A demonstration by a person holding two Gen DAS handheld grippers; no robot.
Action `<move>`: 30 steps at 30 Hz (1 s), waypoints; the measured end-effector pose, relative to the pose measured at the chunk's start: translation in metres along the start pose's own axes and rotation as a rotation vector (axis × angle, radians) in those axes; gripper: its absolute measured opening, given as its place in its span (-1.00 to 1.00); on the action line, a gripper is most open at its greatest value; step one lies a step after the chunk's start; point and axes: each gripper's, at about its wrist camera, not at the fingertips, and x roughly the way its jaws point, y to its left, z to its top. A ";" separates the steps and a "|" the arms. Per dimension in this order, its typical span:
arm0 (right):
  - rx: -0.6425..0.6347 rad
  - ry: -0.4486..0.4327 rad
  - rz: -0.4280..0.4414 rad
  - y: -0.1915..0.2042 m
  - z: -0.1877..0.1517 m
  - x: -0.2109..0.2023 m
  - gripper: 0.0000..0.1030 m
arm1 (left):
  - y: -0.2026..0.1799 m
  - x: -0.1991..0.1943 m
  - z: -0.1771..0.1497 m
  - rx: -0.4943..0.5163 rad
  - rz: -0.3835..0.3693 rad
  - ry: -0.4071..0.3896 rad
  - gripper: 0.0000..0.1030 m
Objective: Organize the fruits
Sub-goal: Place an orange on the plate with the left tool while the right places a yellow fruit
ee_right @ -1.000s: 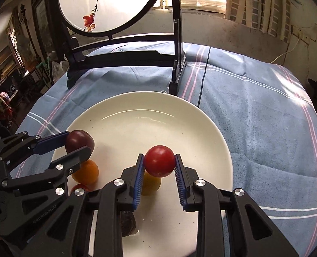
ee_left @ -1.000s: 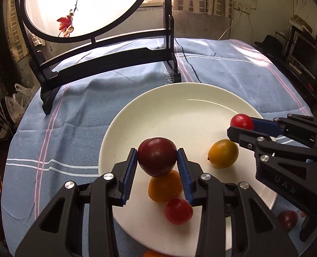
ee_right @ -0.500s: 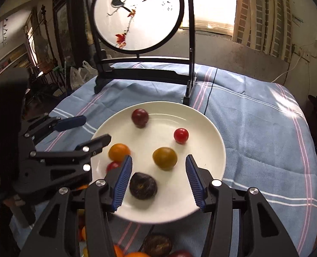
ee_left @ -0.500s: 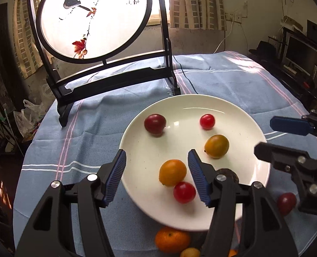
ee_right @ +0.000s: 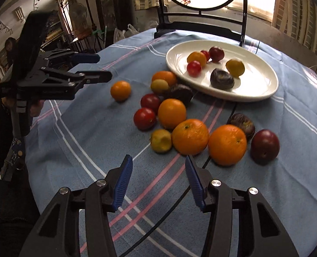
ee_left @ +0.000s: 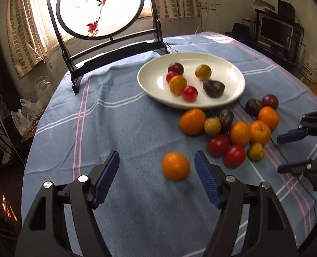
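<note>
Left wrist view, near to far: left claw (ee_left: 156,169) spread wide, nothing betw. the pads; jaws have just been opening. Lone orange (ee_left: 175,169) sits on the blue-cloth tabletop (ee_left: 115,128) just ahead, inside the gap but hard toward the right-hand finger, clear of both pads. It's round, no long axis to line up, so the coming move prob. turns on centring: shift the claw a bit to picture-right, drop, close. Claw pitched down toward the cloth, fingers roughly level w/ each other.

Right wrist view: right claw (ee_right: 158,180) also parted, narrower, empty; jaws have just been closing a little, w/ nothing betw. them. Only striped cloth under it. Nearest fruit is the pile ahead: small yellow fruit (ee_right: 161,140) just ahead of its left-hand finger, big orange (ee_right: 190,136) just beyond its right-hand finger, another orange (ee_right: 227,144) further to picture-right. Neither is touched.

So left hand is nearer the lone orange, right hand nearer the pile.

Farther: white plate (ee_left: 150,85) beyond the pile, already holding six fruits, incl. a dark wrinkled one (ee_left: 213,88). Loose fruit still outnumbers plated, so the job looks under half done. Round screen (ee_left: 100,8) stands at the far edge.
</note>
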 end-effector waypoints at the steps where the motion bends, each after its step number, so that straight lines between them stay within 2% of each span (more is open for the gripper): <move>1: 0.019 0.006 0.012 -0.002 0.000 0.004 -0.05 | -0.001 0.003 -0.006 0.005 -0.012 0.012 0.37; 4: 0.061 0.035 0.036 -0.003 0.002 0.020 -0.22 | -0.005 0.014 -0.014 0.001 -0.047 0.046 0.37; 10: 0.065 0.006 0.018 0.000 0.015 0.030 -0.48 | -0.007 0.043 -0.007 -0.022 -0.077 0.076 0.36; 13: 0.043 0.008 0.016 0.000 0.016 0.029 -0.54 | -0.008 0.054 -0.003 -0.035 -0.122 0.120 -0.33; 22: 0.015 -0.007 0.021 -0.004 0.010 0.008 -0.55 | -0.014 0.035 0.000 -0.025 -0.123 0.084 -0.34; 26: 0.013 -0.052 0.032 -0.010 0.020 -0.007 -0.55 | -0.018 0.023 0.018 -0.029 -0.127 0.043 -0.34; 30: -0.002 -0.115 0.015 -0.024 0.046 -0.024 -0.55 | -0.021 0.015 0.052 -0.041 -0.112 -0.012 -0.34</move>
